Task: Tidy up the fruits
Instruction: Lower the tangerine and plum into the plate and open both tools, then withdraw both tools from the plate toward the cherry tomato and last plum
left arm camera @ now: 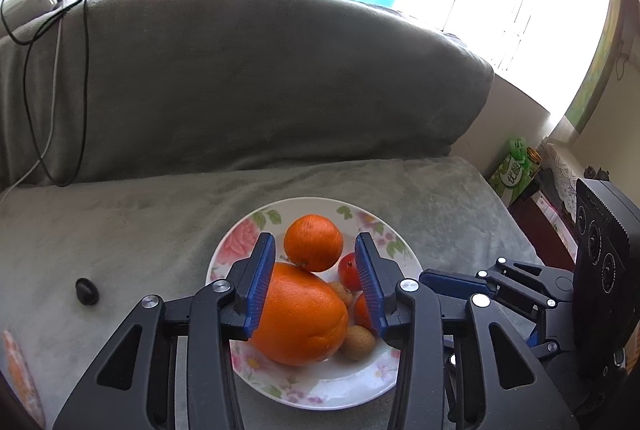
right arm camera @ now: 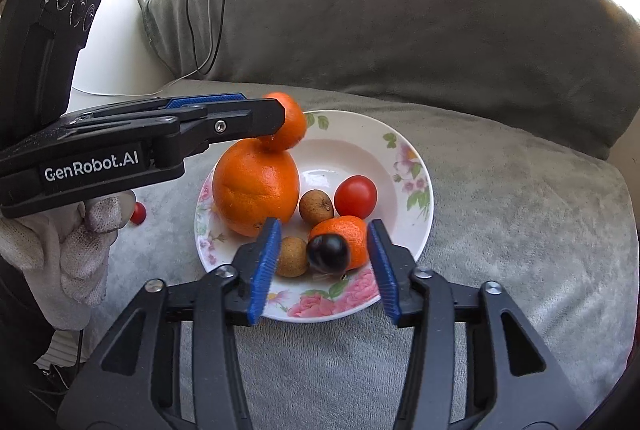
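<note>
- The floral plate [right arm camera: 412, 165] sat on the grey sofa seat, holding most of my fruit.
- A big orange [right arm camera: 256, 185] stood at its left side, a smaller orange [right arm camera: 294, 125] perched on top, touching it.
- A red tomato [right arm camera: 355, 197], two brown longans [right arm camera: 316, 206] [right arm camera: 292, 256], a mandarin [right arm camera: 344, 234] and a dark plum [right arm camera: 328, 254] clustered beside them.
- Another dark plum [left arm camera: 87, 291] lay off the plate, on the seat.
- A small red fruit [right arm camera: 138, 213] also lay off the plate.
</note>
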Action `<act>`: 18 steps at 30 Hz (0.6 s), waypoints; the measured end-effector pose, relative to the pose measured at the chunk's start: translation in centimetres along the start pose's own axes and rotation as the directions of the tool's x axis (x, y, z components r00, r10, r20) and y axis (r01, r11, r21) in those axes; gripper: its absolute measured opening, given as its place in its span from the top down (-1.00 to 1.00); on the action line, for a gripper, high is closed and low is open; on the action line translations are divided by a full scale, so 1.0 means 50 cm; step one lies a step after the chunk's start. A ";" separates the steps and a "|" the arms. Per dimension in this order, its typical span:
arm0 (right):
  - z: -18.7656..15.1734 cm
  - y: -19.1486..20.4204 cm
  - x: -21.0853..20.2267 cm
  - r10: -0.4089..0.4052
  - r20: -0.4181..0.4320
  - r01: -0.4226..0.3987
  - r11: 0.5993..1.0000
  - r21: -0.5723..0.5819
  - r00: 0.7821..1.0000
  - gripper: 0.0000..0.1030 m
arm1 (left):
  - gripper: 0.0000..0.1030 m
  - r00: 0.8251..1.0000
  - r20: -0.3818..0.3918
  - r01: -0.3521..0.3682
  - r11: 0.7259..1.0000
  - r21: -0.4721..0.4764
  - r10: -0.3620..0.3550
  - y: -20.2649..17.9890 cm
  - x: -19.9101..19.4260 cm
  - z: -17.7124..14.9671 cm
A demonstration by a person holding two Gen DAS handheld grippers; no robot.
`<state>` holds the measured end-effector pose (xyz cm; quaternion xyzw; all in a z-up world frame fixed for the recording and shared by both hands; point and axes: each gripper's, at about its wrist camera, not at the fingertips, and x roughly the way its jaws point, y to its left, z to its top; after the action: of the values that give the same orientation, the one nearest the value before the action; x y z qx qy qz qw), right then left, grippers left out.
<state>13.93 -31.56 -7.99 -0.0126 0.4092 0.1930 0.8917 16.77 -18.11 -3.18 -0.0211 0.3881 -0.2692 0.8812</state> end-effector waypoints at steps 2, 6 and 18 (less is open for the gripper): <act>0.000 -0.002 -0.004 0.007 0.004 -0.007 1.000 0.001 1.000 -0.18 | 0.10 1.000 0.004 -0.005 1.000 0.005 0.005 -0.002 -0.002 0.001; 0.000 -0.005 -0.007 0.004 0.010 -0.004 1.000 0.000 1.000 -0.34 | -0.01 1.000 0.004 -0.008 1.000 0.012 0.008 -0.008 -0.001 0.002; 0.000 -0.004 -0.024 0.004 0.038 -0.004 1.000 0.003 0.999 -0.69 | -0.44 1.000 0.014 -0.013 1.000 0.017 0.013 -0.013 -0.010 -0.001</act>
<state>13.31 -32.14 -7.13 -0.0067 0.3924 0.1946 0.8989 16.18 -18.44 -2.71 -0.0131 0.3796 -0.2667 0.8858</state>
